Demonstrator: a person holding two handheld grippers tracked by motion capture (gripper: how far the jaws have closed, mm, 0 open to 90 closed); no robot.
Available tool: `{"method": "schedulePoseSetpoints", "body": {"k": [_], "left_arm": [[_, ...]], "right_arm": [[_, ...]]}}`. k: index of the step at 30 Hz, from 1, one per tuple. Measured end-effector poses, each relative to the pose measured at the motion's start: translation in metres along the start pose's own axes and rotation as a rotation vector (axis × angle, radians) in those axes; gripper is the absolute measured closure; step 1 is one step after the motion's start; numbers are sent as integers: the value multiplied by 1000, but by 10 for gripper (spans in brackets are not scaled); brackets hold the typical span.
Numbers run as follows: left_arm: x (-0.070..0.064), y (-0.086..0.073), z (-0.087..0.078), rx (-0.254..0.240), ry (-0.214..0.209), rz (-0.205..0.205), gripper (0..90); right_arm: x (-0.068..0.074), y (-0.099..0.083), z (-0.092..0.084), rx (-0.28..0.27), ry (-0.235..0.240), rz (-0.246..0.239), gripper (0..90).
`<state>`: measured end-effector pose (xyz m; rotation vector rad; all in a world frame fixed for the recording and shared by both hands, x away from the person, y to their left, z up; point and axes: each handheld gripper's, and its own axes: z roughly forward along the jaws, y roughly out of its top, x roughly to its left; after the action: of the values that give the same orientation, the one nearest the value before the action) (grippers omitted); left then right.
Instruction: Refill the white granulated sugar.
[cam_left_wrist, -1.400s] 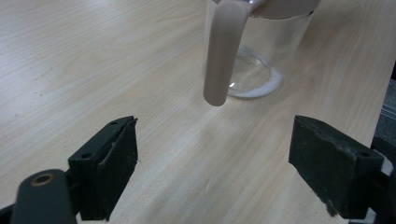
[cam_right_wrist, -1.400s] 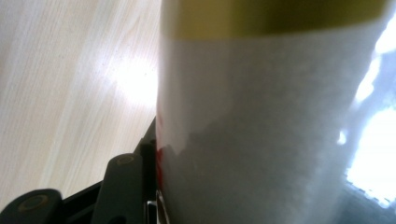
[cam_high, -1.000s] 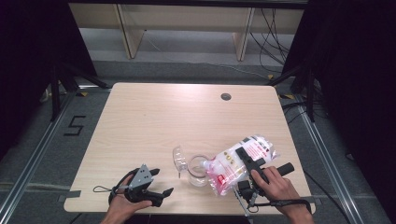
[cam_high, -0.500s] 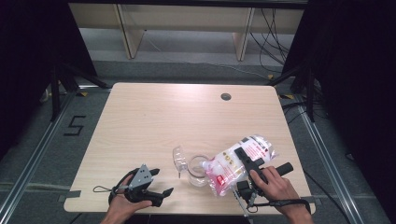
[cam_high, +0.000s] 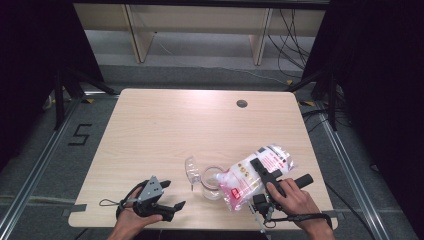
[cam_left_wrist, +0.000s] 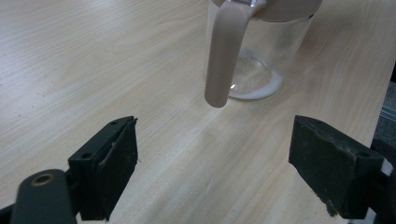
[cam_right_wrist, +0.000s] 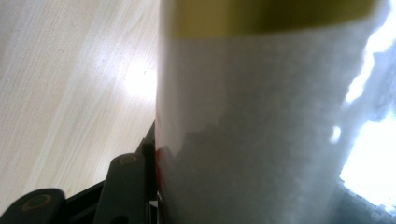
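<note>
A clear plastic bag of white powder (cam_high: 240, 176) with red print is held tilted, its lower end over a clear glass jar (cam_high: 212, 183). My right gripper (cam_high: 256, 180) is shut on the bag, one black jaw lying across its top. In the right gripper view the bag (cam_right_wrist: 261, 140) is pressed close against the camera and hides one jaw. The jar's clear lid (cam_high: 191, 170) stands flipped open to its left. My left gripper (cam_high: 172, 195) rests open by the front edge, left of the jar. In the left gripper view the jar (cam_left_wrist: 266, 60) has a pinkish strap (cam_left_wrist: 224, 56) and a little white powder at its bottom, beyond my open left gripper (cam_left_wrist: 219, 168).
The light wooden table (cam_high: 165, 130) has a round cable hole (cam_high: 242, 103) at the back right. Shelving legs and cables stand on the floor behind the table. Dark curtains flank both sides.
</note>
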<state>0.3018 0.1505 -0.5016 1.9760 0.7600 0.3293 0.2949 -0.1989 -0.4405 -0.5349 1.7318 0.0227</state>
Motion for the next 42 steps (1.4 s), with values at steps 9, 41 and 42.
{"method": "schedulePoseSetpoints", "body": {"k": [9, 41, 42], "left_arm": [[2, 1, -2, 8, 5, 29, 152], [2, 1, -2, 9, -1, 30, 152], [2, 1, -2, 9, -2, 29, 152]], "right_arm": [[0, 0, 0, 2, 12, 0, 516], [-1, -1, -1, 8, -2, -25, 522], [0, -1, -1, 10, -1, -22, 522]]}}
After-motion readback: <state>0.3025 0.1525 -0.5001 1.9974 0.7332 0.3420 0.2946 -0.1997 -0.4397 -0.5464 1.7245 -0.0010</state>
